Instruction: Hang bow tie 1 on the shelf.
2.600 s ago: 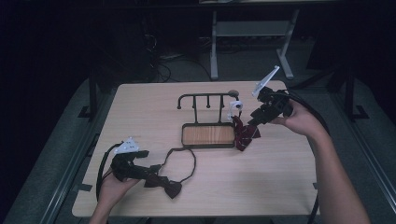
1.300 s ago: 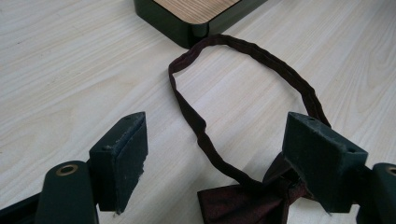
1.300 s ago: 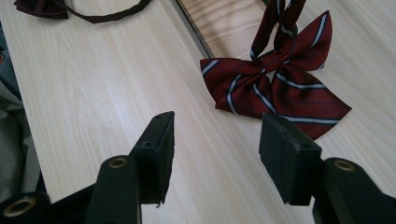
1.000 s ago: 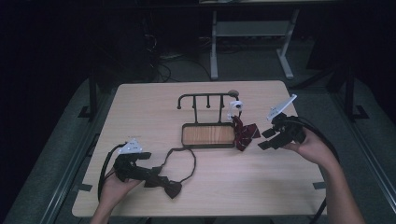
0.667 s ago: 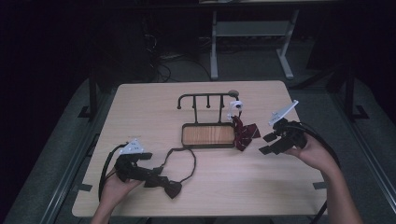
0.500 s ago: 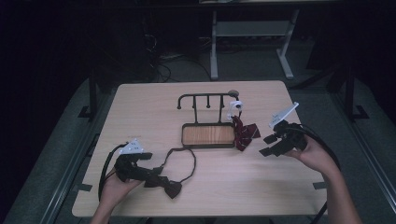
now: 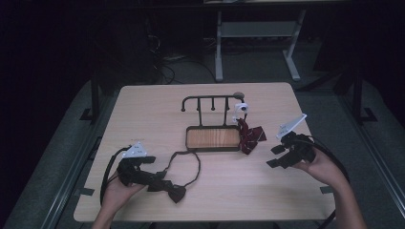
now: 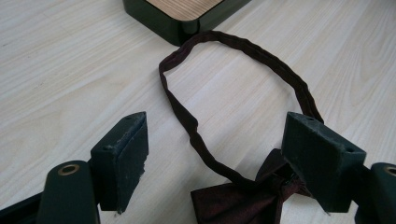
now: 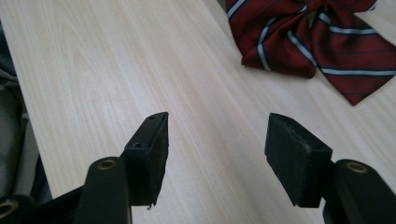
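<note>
At four o'clock on the table (image 7: 143, 114), right gripper (image 7: 276, 156) hovers with jaws spread wide and nothing between them; they have just been opening, striped red bow tie (image 9: 322, 39) lying apart at its one o'clock. At seven o'clock, left gripper (image 8: 219, 154) released, jaws straddling the dark bow tie (image 8: 247, 203) and its strap, the right pad seemingly brushing the knot.

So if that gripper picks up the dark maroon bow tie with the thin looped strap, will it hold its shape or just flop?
The dark maroon bow tie would probably flop: its strap lies on the table in a loose, wavy loop. It looks like thin fabric, so likely light. The strap would probably dangle and trail below the open left gripper.
</note>
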Available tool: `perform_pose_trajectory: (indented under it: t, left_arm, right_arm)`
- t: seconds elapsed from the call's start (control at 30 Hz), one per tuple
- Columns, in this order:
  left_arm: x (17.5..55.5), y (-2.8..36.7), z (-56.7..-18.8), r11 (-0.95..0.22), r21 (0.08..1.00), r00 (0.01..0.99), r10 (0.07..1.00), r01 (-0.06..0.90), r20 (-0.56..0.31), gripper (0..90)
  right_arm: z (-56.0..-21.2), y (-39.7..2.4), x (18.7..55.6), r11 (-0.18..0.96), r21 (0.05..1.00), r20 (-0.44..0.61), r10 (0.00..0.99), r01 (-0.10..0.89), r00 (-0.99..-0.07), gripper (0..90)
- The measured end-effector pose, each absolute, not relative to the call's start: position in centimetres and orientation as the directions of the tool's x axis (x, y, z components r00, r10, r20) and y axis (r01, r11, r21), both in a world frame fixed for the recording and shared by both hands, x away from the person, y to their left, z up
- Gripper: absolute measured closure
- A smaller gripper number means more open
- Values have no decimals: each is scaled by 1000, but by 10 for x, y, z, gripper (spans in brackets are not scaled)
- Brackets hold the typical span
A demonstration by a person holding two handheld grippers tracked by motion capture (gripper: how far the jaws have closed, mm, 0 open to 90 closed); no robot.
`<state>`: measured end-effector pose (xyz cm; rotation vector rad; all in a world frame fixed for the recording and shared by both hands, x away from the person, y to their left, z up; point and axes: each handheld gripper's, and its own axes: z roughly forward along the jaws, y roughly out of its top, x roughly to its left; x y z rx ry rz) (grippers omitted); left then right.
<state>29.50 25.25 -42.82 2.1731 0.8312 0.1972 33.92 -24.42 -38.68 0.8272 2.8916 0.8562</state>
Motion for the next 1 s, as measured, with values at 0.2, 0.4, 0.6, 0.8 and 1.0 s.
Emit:
perform_pose_trajectory:
  t: [0.2,0.4,0.6,0.8,1.0]
  left_arm:
    - [296,250,-428,-487,717,775,621,499,-117,231]
    - [297,248,-423,-490,719,779,617,493,-114,238]
    - [295,242,-419,-505,716,796,593,482,-118,239]
    - [297,240,-417,-518,703,800,587,488,-123,239]
    - [300,235,-413,-534,700,813,570,474,-116,258]
  right_arm:
    - [-396,-247,328,698,523,131,500,488,-856,381]
    - [-401,-248,320,696,533,120,500,481,-857,375]
    - [-405,-247,316,696,538,106,503,475,-858,378]
    - [-408,-246,314,702,528,104,506,479,-856,370]
    - [-410,-246,311,695,534,110,508,482,-854,360]
